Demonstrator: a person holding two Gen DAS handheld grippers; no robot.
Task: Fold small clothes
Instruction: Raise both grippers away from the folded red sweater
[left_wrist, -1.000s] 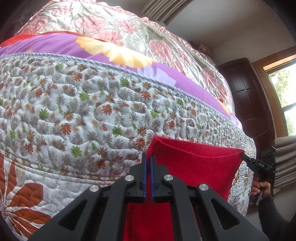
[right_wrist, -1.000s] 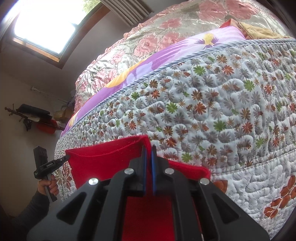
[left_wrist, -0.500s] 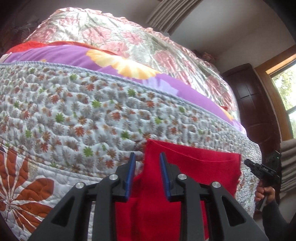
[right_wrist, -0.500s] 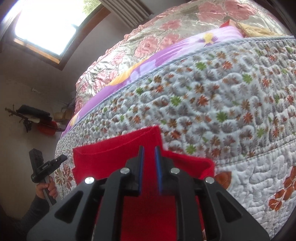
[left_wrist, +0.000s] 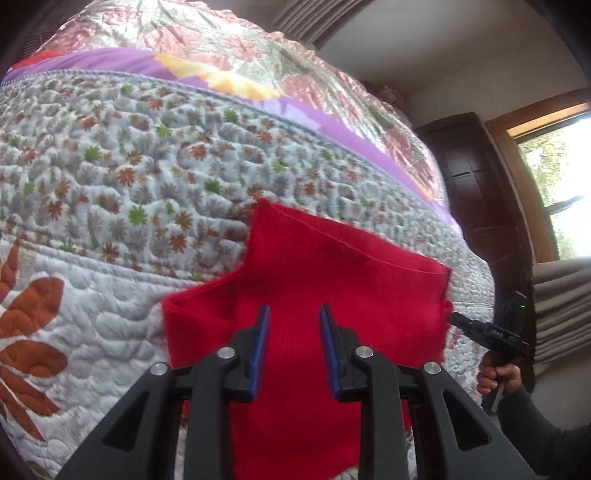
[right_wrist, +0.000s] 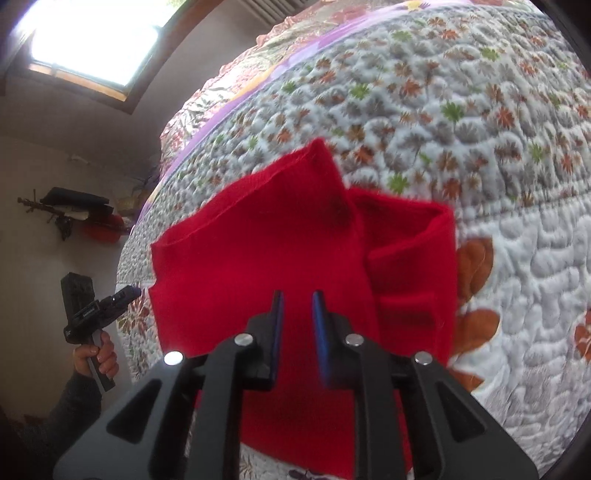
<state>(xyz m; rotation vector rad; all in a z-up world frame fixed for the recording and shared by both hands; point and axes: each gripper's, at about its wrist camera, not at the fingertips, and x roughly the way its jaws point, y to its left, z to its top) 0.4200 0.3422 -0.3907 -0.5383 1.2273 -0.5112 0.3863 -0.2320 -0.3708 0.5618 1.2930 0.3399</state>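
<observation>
Red knit garment (left_wrist: 332, 280) lies on quilted bed (left_wrist: 110, 192). Left hand-held gripper (left_wrist: 294, 325) and right hand-held gripper (right_wrist: 298, 312) hover over it, jaws parted, holding nothing.

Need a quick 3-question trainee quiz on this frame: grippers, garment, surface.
1. True or false: the left gripper is clamped on the red knit garment.
2. What does the garment lie on? A) wooden floor B) floral quilted bedspread C) chair
3. Fill in: the right gripper has its fingers ____.

Key: 1 false, its fingers stand apart over the cloth; 2 B; 3 open.
</observation>
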